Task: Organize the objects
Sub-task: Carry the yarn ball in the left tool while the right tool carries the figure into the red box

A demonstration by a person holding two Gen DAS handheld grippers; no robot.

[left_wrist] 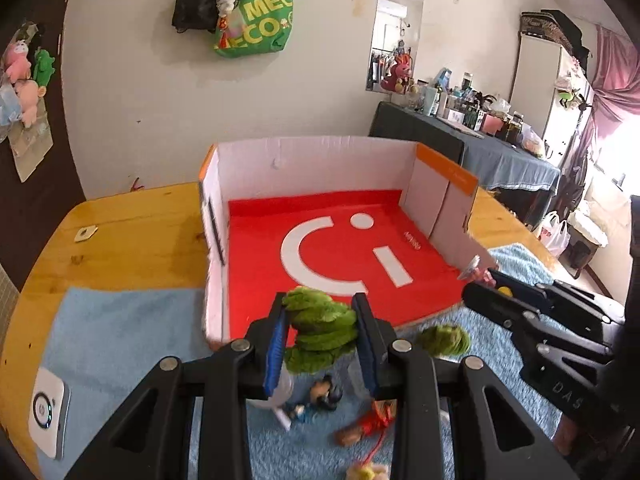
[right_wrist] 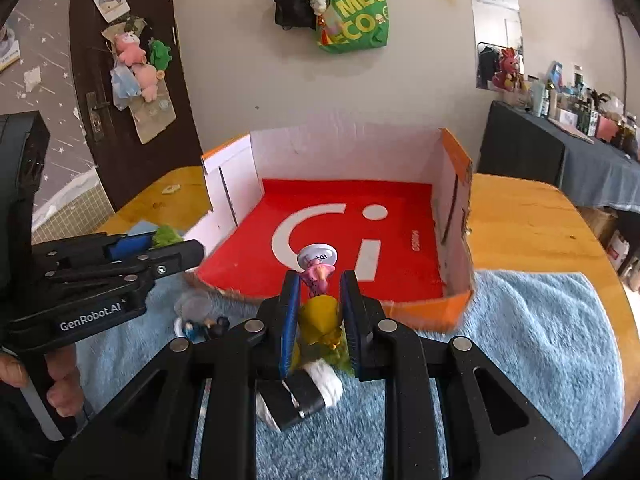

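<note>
Left gripper (left_wrist: 322, 320): jaws pinch a green plush toy (left_wrist: 320, 330) at its sides, so that it hangs clear of the blue towel (left_wrist: 116, 328) just short of the box's open near edge.
Right gripper (right_wrist: 318, 304): jaws pressed onto a small figurine (right_wrist: 318, 276) with a pink body, a white cap and a yellow base; its head rises above the fingertips, over the box's near edge.
Cardboard box (left_wrist: 312, 160): white walls, red floor, nothing inside yet; its low near side faces both grippers, probably the destination.
Loose items: a dark-haired figurine (left_wrist: 320, 398), a red one (left_wrist: 370, 426) and a second green plush (left_wrist: 446, 340) lie on the towel, apparently awaiting their turn.
Tabletop (right_wrist: 532, 224): wooden, carrying box and towel.
Stage: both toys are lifted and neither is yet inside.
</note>
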